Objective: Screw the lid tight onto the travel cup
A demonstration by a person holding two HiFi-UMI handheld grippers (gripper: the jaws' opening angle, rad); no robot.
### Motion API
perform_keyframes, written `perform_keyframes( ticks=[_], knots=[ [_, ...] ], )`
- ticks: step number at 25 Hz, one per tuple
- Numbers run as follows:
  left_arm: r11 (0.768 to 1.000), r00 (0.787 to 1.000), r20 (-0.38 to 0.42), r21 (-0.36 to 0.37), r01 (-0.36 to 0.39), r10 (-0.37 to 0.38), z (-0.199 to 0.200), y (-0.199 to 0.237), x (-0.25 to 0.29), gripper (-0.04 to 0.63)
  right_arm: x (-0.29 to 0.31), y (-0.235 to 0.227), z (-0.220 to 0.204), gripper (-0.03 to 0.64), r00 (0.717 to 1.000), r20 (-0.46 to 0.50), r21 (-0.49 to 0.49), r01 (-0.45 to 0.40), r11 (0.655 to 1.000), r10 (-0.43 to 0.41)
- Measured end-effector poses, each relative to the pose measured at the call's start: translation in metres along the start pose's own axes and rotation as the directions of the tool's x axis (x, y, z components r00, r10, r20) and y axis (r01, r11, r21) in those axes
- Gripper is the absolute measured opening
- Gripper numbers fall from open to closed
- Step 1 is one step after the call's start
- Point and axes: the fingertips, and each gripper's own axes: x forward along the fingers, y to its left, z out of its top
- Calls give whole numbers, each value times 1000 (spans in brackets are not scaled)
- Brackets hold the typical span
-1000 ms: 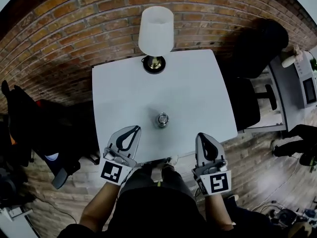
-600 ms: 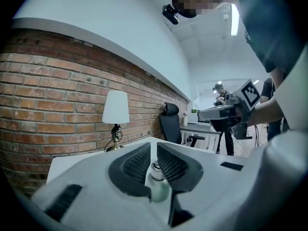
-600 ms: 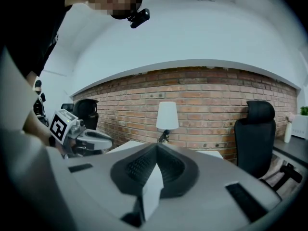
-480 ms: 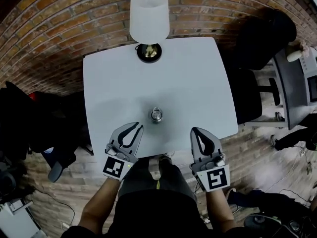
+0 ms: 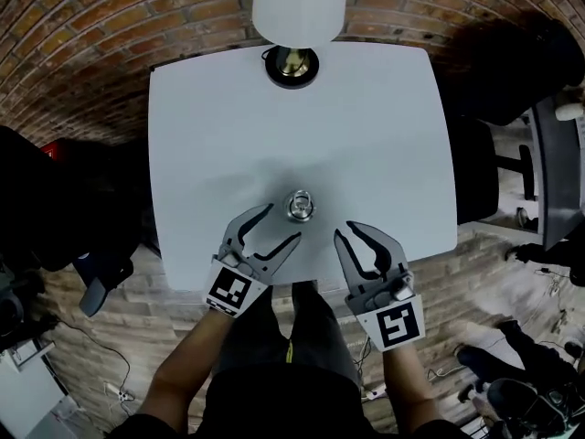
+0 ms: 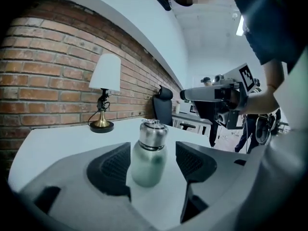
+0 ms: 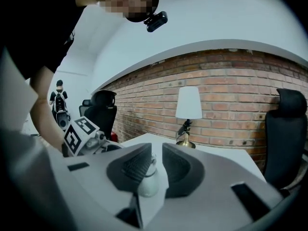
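The travel cup (image 5: pixel 300 206) stands upright near the front of the white table (image 5: pixel 210 135), a frosted body with a steel lid (image 6: pixel 153 133) on top. My left gripper (image 5: pixel 281 224) sits just left of it; its jaws have just been opening and stand wide. In the left gripper view the cup (image 6: pixel 148 160) shows between the pads (image 6: pixel 113 170), touching neither. My right gripper (image 5: pixel 345 230) is to the cup's right. Its jaws have just been opening to a narrow gap with nothing in it. The cup (image 7: pixel 148 183) shows beyond that gap.
A lamp (image 5: pixel 299 7) with a white shade and brass base (image 5: pixel 292 65) stands at the table's far edge. A black office chair (image 5: pixel 498 62) is past the right side, and dark objects (image 5: pixel 55 199) lie on the floor at left. The brick wall (image 5: pixel 82 44) runs behind.
Both grippers have come forward over the table's front edge toward the cup and dropped lower. Their jaws, shut before, now stand apart, the left much wider than the right.
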Motion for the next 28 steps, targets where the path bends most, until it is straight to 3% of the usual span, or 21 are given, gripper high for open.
perform_keyframes(
  ticks=[3,9,16,21,28],
  knots=[
    [1000,1000,-3,10,21,-21,-10,-1,11,324,11,6,-10,115,999,-11,9,-50,999,50],
    [999,1000,6,20,25,-25,-20,2,25,341,28,15,-27,199,985,-22,37,-169,985,170],
    [999,996,79,-22,38,-36,-8,3,37,354,51,25,-43,259,930,-52,32,-361,932,363],
    [998,996,87,-48,35,-30,-9,6,45,353,67,31,-48,268,893,-63,-18,-448,894,446],
    [999,995,94,-13,31,-30,-12,6,50,353,79,42,-53,275,842,-75,-81,-539,838,535]
  ],
)
